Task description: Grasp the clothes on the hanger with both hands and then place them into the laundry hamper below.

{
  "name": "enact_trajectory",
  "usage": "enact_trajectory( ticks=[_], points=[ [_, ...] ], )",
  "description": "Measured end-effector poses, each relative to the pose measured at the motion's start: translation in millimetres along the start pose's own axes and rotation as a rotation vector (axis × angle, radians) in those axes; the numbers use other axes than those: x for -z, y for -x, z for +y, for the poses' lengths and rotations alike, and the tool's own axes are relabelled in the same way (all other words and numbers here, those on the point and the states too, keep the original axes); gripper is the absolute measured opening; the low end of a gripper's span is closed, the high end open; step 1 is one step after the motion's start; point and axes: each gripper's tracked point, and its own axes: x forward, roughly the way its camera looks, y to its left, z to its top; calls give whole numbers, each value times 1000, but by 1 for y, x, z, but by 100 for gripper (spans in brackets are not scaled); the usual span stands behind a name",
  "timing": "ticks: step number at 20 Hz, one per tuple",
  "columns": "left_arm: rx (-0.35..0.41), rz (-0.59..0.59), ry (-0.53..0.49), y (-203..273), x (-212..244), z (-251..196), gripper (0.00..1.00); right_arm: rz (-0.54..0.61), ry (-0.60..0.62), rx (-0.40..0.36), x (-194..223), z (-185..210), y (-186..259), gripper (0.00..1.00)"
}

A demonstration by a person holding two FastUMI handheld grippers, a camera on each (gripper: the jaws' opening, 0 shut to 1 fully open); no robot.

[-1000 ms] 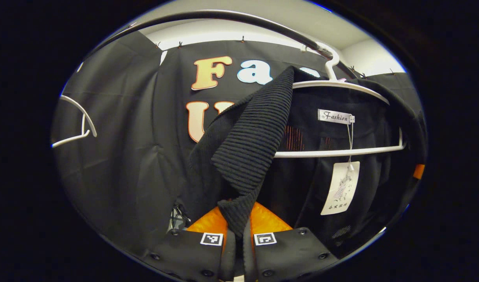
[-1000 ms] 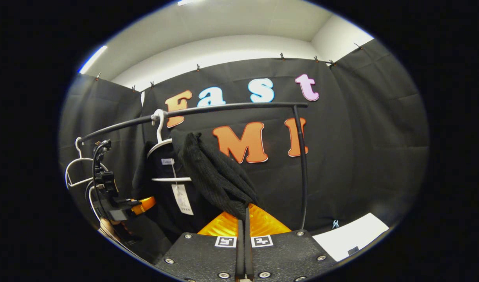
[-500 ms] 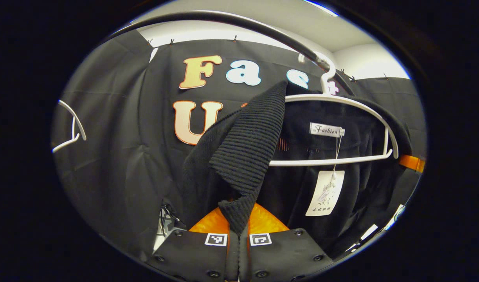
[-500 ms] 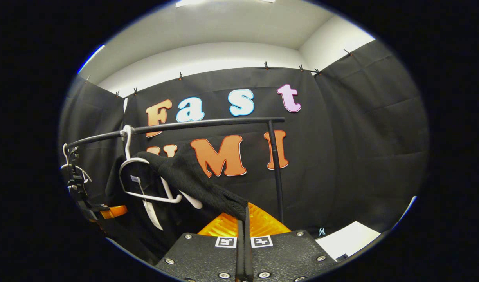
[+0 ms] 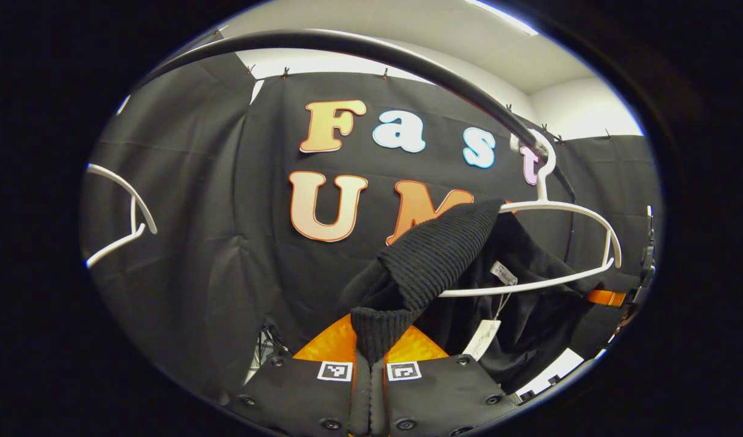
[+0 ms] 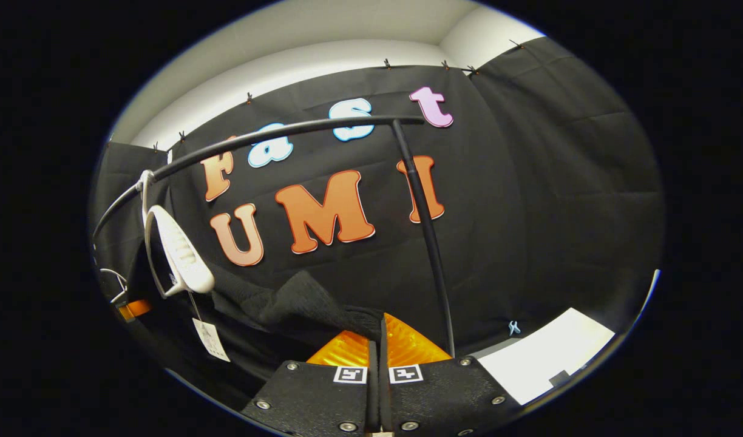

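Observation:
A black ribbed knit garment (image 5: 429,261) stretches from my left gripper (image 5: 369,355) up to the white hanger (image 5: 566,243) on the black rail (image 5: 377,51). The left gripper is shut on the garment's edge at the bottom of the left gripper view. A paper tag (image 5: 482,340) dangles from the garment under the hanger. In the right gripper view the same garment (image 6: 298,306) runs from the white hanger (image 6: 180,258) at the left down to my right gripper (image 6: 379,340), which is shut on its other edge. The hanger there looks mostly bare and tilted.
A second, bare white hanger (image 5: 125,215) hangs at the left of the rail. The rail's upright post (image 6: 429,237) stands just right of my right gripper. A white sheet (image 6: 544,361) lies on the floor at the lower right. The far gripper (image 5: 641,285) shows beyond the hanger.
Both grippers have moved down and apart with the garment, dragging it off the hanger's shoulders. The hanger has swung and turned on the rail, and the garment now hangs lower.

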Motion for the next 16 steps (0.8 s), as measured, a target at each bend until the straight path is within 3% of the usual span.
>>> enact_trajectory(
  ticks=[8,16],
  points=[
    [-112,-71,-12,9,-42,47,4,82,-111,-43,64,26,-20,0],
    [-184,-48,18,11,-23,95,7,197,-96,-77,129,71,-37,0]
  ],
)
